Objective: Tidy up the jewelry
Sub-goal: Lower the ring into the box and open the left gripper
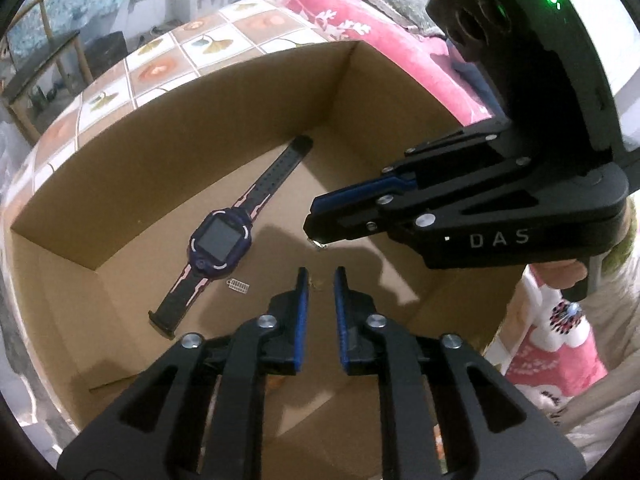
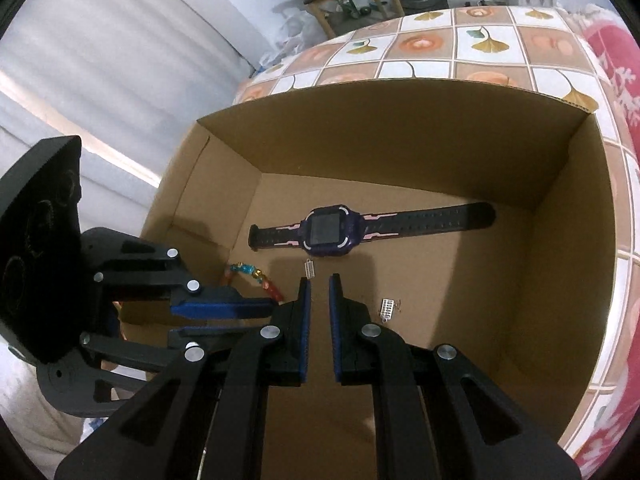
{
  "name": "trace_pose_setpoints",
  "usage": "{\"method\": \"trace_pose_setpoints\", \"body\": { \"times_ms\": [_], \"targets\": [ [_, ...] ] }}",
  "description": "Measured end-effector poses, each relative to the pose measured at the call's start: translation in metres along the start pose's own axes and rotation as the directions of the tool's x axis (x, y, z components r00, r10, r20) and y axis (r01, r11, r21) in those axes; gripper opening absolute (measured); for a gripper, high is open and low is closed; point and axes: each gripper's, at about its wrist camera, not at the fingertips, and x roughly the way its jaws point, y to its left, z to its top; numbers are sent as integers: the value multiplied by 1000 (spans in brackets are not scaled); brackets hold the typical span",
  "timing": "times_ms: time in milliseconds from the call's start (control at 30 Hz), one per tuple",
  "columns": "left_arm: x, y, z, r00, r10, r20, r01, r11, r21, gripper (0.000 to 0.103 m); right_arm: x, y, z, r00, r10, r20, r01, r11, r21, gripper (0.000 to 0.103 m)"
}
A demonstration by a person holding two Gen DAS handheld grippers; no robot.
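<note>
Checking the tongs first: how does the left gripper [image 1: 321, 278] stand? (A)

Its blue pads [image 1: 303, 320] are a narrow gap apart with nothing between them, only bare box floor showing through. It points steeply down into the cardboard box [image 1: 240, 100]. (B)

And the right gripper [image 2: 318, 280]? (A)

Its jaws are drawn almost fully together. Its own camera shows nothing between the pads. From the left wrist view it comes in from the right side [image 1: 316, 232], and a small shiny glint [image 1: 318, 243] sits just at its tip. I cannot tell whether that is pinched or lying on the floor. (B)

Where is the jewelry? (A)

All inside the box. A dark purple watch [image 1: 218, 240] lies flat on the floor with its strap stretched out straight, well clear of both grippers. A small silver charm [image 1: 239, 285] lies just beside the watch case, ahead of the right gripper's tips [image 2: 309, 269]. (B)

Anything else on the floor? (A)

The right wrist view shows a second charm [image 2: 387, 309] just to the right of that gripper's fingers, and a coloured beaded bracelet [image 2: 256, 278] near the box's left wall, next to the left gripper [image 2: 264, 316]. Whether they touch is hidden. (B)

Surroundings? (A)

The box stands on a tiled-pattern tablecloth [image 2: 440, 40]. (B)
</note>
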Motion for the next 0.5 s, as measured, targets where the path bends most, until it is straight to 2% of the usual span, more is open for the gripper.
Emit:
{"method": "trace_pose_setpoints", "body": {
  "times_ms": [100, 233, 267, 333, 500],
  "targets": [
    [-3, 0, 2, 1000, -22, 14, 23, 1000, -11, 17, 0, -4, 1, 1000, 12, 13, -13, 1000, 15, 10],
    [-13, -2, 1, 999, -14, 45, 15, 1000, -6, 17, -8, -5, 2, 999, 18, 41, -19, 1000, 22, 11],
    [-15, -3, 1, 999, -12, 52, 12, 1000, -7, 17, -11, -4, 2, 998, 18, 52, -20, 1000, 24, 12],
    [-24, -4, -2, 997, -19, 75, 20, 1000, -9, 18, -22, -3, 0, 997, 24, 79, -26, 999, 24, 23],
    [-49, -12, -16, 989, 21, 146, -21, 1000, 0, 25, -54, 2, -11, 988, 21, 155, -24, 1000, 18, 25]
  ]
}}
